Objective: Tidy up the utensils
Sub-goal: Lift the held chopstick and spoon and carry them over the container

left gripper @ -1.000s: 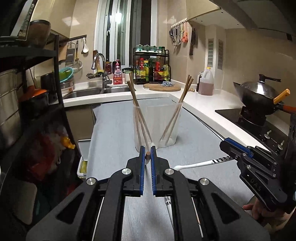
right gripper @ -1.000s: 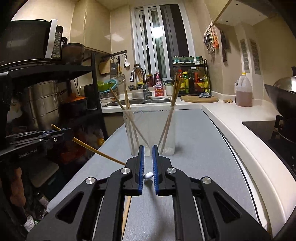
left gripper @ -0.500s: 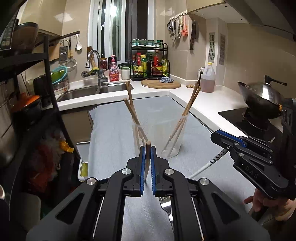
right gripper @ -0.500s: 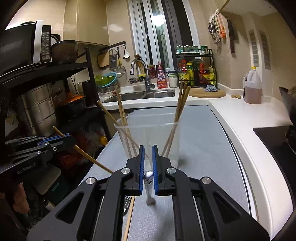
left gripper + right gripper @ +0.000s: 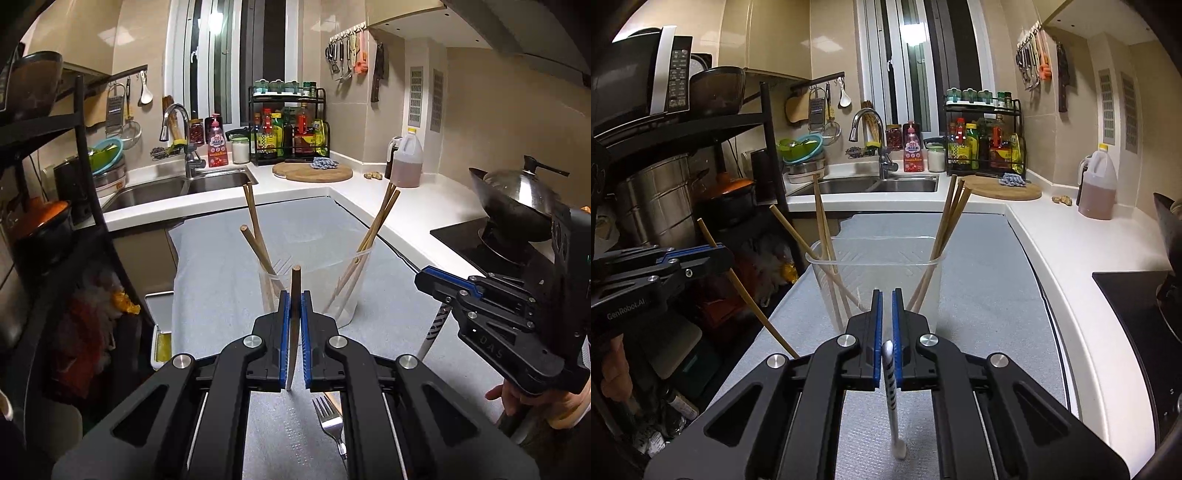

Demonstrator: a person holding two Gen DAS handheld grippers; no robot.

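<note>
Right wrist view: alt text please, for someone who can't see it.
The right gripper is shut on a white utensil handle hanging below its jaws, just before a clear container of wooden chopsticks on a grey mat. At left, the left gripper holds a chopstick.

Chopsticks (image 5: 951,218) lean against both sides of the clear cup (image 5: 875,280), leaving its middle open

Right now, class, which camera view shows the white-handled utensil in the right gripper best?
The right wrist view: the white-handled utensil hangs between the right gripper's blue pads, handle and lower tip visible. The left wrist view shows only a patterned stretch below that gripper.
</note>
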